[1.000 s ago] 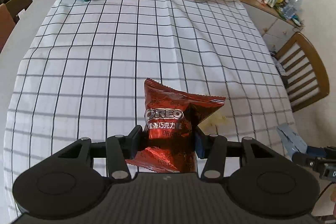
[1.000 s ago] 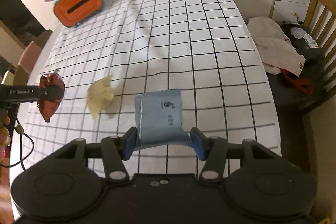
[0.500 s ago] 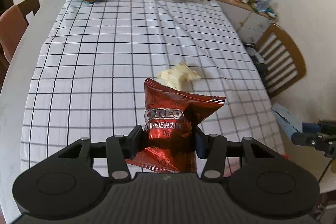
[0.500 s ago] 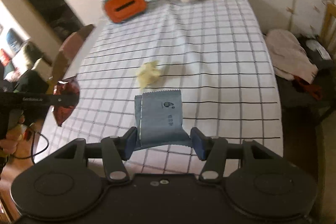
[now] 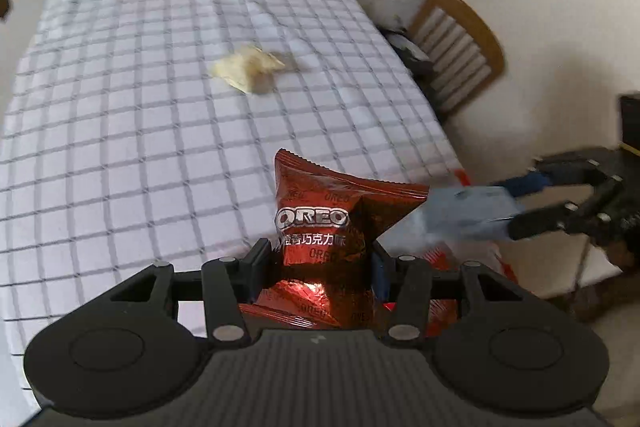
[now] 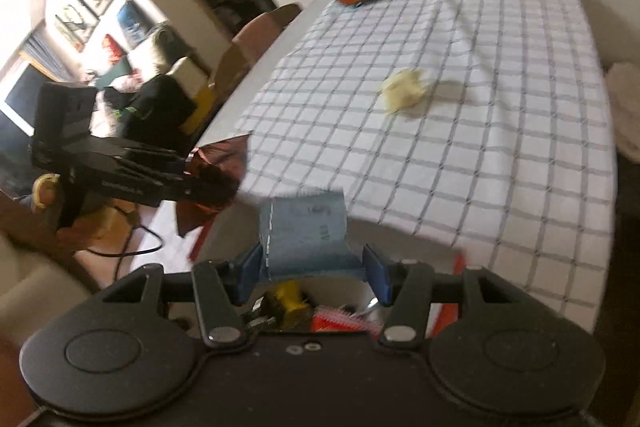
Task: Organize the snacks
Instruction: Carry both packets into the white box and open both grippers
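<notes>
Left wrist view: the left gripper tilts steeply down past the near edge of the checked tablecloth, its jaws pinching a red Oreo packet that stands upright between them. Just to its right, the right gripper reaches in sideways — jaws clamped on a pale blue packet, which nearly touches the Oreo packet's corner. Both hang off the table's end. A yellow packet lies alone mid-cloth, well apart from both.
</notes>
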{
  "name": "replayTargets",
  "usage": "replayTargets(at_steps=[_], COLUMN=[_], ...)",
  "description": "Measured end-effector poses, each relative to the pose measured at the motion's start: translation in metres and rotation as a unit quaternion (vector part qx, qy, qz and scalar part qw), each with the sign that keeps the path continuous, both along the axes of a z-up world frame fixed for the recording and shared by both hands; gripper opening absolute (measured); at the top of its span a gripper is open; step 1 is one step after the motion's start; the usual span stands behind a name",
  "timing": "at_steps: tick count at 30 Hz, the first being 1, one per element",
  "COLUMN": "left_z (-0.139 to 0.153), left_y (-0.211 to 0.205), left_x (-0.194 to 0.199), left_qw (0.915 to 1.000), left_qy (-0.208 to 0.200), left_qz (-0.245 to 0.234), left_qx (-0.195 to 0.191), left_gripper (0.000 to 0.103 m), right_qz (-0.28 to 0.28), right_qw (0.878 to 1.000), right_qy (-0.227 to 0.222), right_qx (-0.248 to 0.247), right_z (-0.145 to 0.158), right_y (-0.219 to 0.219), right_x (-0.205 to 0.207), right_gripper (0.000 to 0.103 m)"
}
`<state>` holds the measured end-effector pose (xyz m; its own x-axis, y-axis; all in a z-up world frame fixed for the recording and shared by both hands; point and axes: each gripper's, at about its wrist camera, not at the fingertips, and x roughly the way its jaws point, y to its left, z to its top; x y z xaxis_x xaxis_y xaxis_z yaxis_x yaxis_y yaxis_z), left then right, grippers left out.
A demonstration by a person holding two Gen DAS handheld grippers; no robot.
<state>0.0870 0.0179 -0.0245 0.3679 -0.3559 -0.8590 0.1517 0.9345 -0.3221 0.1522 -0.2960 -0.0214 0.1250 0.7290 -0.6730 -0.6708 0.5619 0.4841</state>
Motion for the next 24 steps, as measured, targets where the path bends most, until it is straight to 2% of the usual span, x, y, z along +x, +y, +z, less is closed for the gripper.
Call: replayTargets(at_steps=[3,6,8,16,24], left_z=[-0.008,-0.019,-0.027,-0.052,-0.077], left_y=[-0.005,-0.014,-0.019,-0.032,-0.047], left_x=[-0.006,-0.007,-0.007,-0.008,-0.007], left_qw=[0.9993,0.9976,0.9967,0.9915,0.9852], left_qy=[0.018,0.037,0.049,0.087,0.120], left_qz=[-0.029,-0.054,-0.062,-0.094,-0.119], left_qx=[-0.014,-0.021,-0.016,-0.020,0.029], left_gripper=[0.049,0.049,0.049,0.049,0.049], right_qz=[0.020,0.028,0.026,0.037,0.046], right_qw=[1.000,0.999,0.998,0.998,0.997], right_qy=[0.017,0.040,0.053,0.044,0.051], right_qx=[-0.005,-0.018,-0.020,-0.026,-0.037], right_z=[-0.011,-0.027,-0.036,-0.039,-0.047], right_y=[0.005,0.011,0.014,0.018,0.024], right_x=[-0.003,-0.001,0.001,0.002,0.002], right_gripper=[0.054,0.031,0.031,0.032,0.034])
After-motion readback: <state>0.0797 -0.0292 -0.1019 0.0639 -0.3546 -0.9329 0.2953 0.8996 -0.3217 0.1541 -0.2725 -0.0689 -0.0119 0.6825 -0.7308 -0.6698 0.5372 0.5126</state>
